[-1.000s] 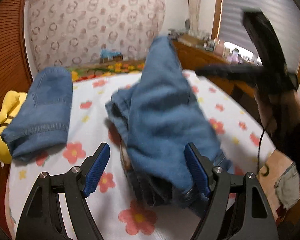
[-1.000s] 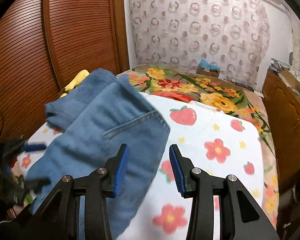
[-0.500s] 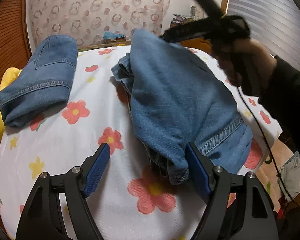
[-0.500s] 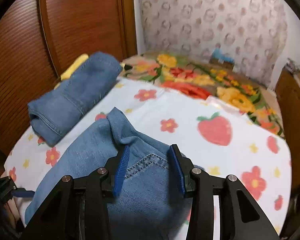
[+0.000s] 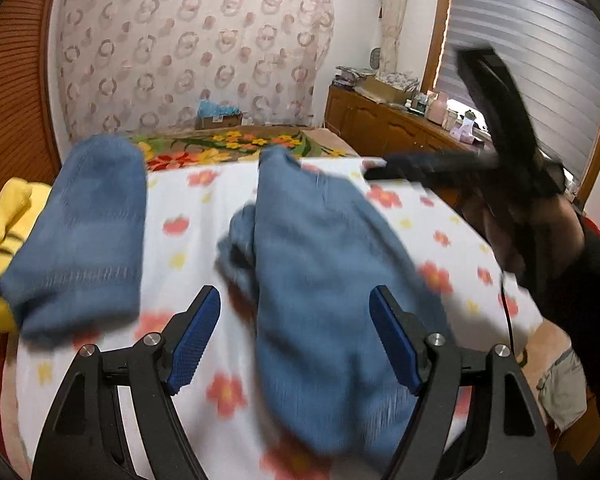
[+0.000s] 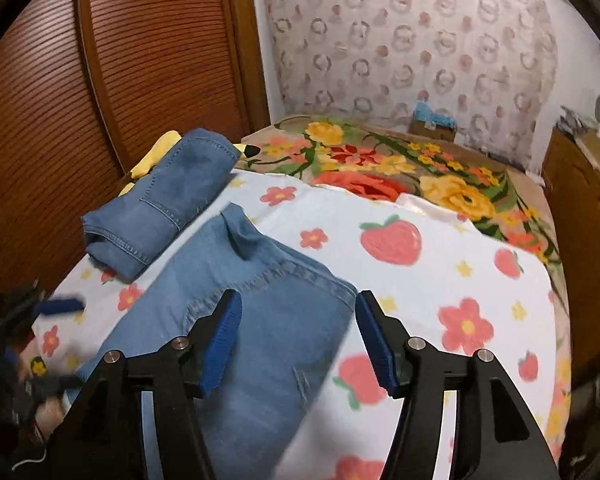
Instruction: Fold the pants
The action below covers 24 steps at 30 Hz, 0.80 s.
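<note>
Both grippers are over the bed, jaws apart, nothing between them.

Left gripper point(image 5: 294, 340): blue pads spread wide, hovering above the near end of the jeans point(image 5: 324, 272). No contact visible; the view is motion-blurred.

Right gripper point(image 6: 298, 338): jaws apart, held above the jeans point(image 6: 240, 320) near their right-hand edge. In the left wrist view it point(image 5: 496, 160) shows as a dark blurred shape off the bed's right side, clear of the cloth.

Jeans: lying folded in a long strip on the white flowered sheet point(image 6: 440, 280), running away from the person. The far end has a small raised peak. A pocket seam and hem stitching show on top.

Second pair of folded jeans point(image 6: 160, 204): on the left of the bed, well apart from the first, a strip of bare sheet between them. It lies partly on a yellow plush item point(image 5: 8, 220) at the bed's left edge.

Edges and room:
- Left: the bed runs along a brown slatted door point(image 6: 100, 80); little space there.
- Right: a wooden cabinet point(image 5: 388, 128) stands beside the bed, its top cluttered with small items too blurred to name.
- Far: a floral blanket point(image 6: 380, 164) covers the bed beyond the sheet. A cardboard box point(image 6: 434, 128) holding something blue sits against the patterned curtain.
- Open sheet lies right of the jeans.
</note>
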Available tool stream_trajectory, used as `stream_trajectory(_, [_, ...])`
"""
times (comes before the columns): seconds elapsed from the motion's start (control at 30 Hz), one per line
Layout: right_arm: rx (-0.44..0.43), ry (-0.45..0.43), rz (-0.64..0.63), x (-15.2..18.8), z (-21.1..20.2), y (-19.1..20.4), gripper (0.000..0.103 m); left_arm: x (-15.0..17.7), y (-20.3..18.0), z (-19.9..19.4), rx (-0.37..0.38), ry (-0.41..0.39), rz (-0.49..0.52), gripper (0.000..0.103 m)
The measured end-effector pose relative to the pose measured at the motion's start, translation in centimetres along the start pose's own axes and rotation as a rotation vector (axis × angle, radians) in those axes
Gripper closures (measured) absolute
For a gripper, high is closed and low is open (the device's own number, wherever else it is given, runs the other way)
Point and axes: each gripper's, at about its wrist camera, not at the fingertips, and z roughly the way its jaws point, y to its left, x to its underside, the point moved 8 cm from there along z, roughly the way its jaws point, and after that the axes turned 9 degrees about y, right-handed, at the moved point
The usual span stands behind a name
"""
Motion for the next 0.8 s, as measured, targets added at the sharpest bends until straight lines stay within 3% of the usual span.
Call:
stream_trajectory(0.23, [-0.065,0.029,0.048,1.5,0.7,-2.0,0.041,-5.6,0.9,4.6,0.009,0.053,0.001,0.028])
stream_trajectory(0.4, [-0.133,0.046,0.044,1.9,2.1,-2.2,0.041,-6.6,2.1,8.4,0.034,0.141,-0.02,0.031])
stream_trajectory(0.47, [-0.147,0.062,0.042,2.0,3.0,-2.0,0.041,-6.4,2.1,9.1,0.075,0.163,-0.029,0.047])
stream_trajectory(0.53, [-0.154,0.07,0.038,1.9,3.6,-2.0,0.041,-6.1,1.8,9.3,0.11,0.175,-0.021,0.071])
stream_trajectory(0.6, [-0.17,0.067,0.043,1.8,3.8,-1.9,0.041,-5.9,1.1,8.5,0.113,0.156,0.005,0.084])
stream_trajectory(0.8, [-0.241,0.044,0.05,1.5,3.7,-0.8,0.036,-5.3,0.6,3.5,0.082,0.043,0.009,0.088])
